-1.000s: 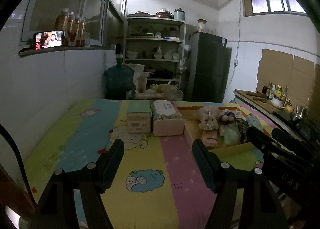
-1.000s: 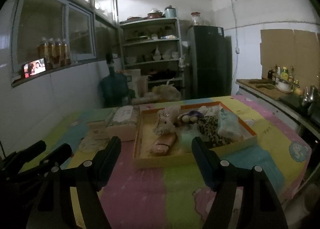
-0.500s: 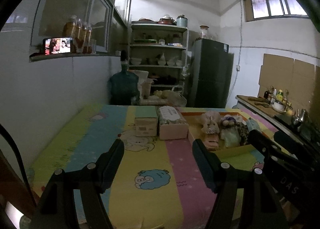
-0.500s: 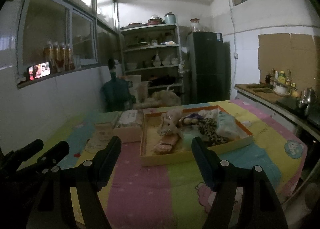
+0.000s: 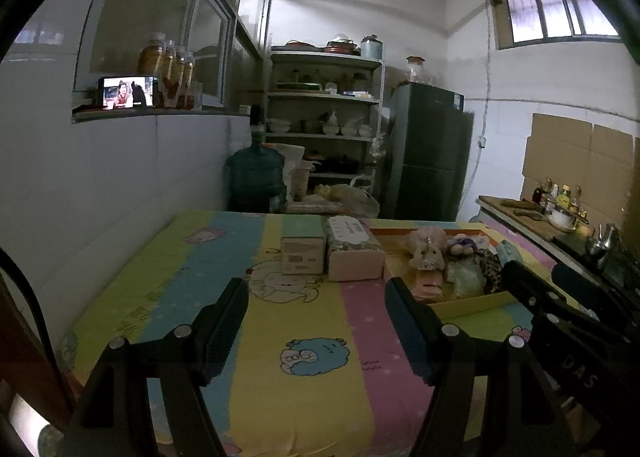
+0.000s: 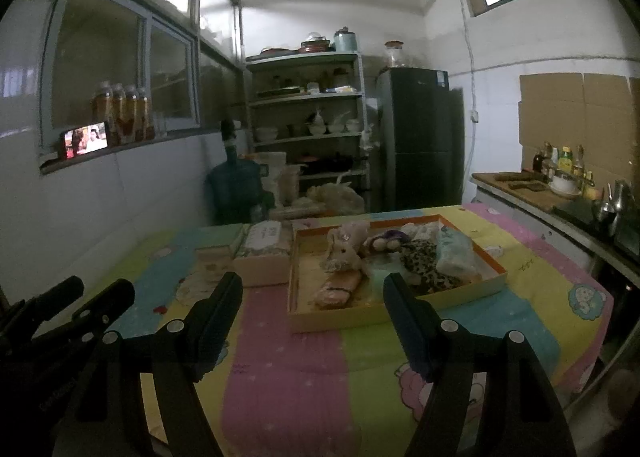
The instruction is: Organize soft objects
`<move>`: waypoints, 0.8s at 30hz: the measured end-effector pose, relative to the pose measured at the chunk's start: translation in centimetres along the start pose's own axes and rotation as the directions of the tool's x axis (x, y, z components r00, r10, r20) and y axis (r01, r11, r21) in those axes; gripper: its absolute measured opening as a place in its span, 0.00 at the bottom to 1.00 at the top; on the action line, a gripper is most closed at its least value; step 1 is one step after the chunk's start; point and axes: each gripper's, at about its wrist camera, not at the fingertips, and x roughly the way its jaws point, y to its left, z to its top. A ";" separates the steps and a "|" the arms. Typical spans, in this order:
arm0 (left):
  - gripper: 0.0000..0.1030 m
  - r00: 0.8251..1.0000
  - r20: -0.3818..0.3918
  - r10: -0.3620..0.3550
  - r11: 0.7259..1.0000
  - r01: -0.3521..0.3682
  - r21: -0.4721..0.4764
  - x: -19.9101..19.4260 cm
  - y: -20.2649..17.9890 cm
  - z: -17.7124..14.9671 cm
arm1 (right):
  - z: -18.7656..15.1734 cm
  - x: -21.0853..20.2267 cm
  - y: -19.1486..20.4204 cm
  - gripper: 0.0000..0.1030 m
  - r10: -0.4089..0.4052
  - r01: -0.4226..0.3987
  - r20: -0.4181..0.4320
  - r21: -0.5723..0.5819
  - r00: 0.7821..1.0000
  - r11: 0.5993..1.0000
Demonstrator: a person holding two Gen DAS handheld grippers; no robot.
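A shallow orange-rimmed tray point(image 6: 392, 316) point(image 5: 472, 306) lies on the colourful striped tablecloth point(image 6: 280, 369). In it sit a beige plush animal point(image 6: 346, 249) point(image 5: 428, 251), a purple plush point(image 6: 384, 239), a leopard-print cloth point(image 6: 424, 261), a pale blue-green cloth point(image 6: 456, 253) and a pink soft item point(image 6: 338, 291). My right gripper point(image 6: 312, 297) hangs open and empty over the near table, short of the tray. My left gripper point(image 5: 316, 301) is open too, empty, facing two boxes. Each gripper shows at the edge of the other's view.
A pink tissue box point(image 5: 354, 253) point(image 6: 264, 257) and a green-topped carton point(image 5: 302, 253) stand left of the tray. A white wall runs along the left; a blue water jug point(image 5: 256, 177), shelves point(image 6: 308, 113) and a dark fridge point(image 6: 420, 145) stand behind. A counter point(image 6: 560, 201) lies right.
Both grippers have drawn back from the table and tilted up a little, so the tray and boxes look smaller and farther. Jaws stay as wide as before.
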 end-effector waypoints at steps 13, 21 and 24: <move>0.69 1.000 0.003 0.003 1.000 -0.003 0.001 -0.1 0.1 -0.1 | 0.0 0.0 0.1 0.73 0.000 0.000 0.001 0.000 1.000 1.000; 0.69 1.000 0.003 0.003 1.000 -0.003 0.000 -0.1 0.1 -0.1 | -0.1 0.0 0.1 0.73 0.000 0.000 0.002 -0.001 1.000 1.000; 0.69 1.000 0.004 0.003 1.000 -0.003 0.001 -0.1 0.2 -0.1 | -0.1 0.0 0.2 0.73 0.001 -0.001 0.002 -0.002 1.000 1.000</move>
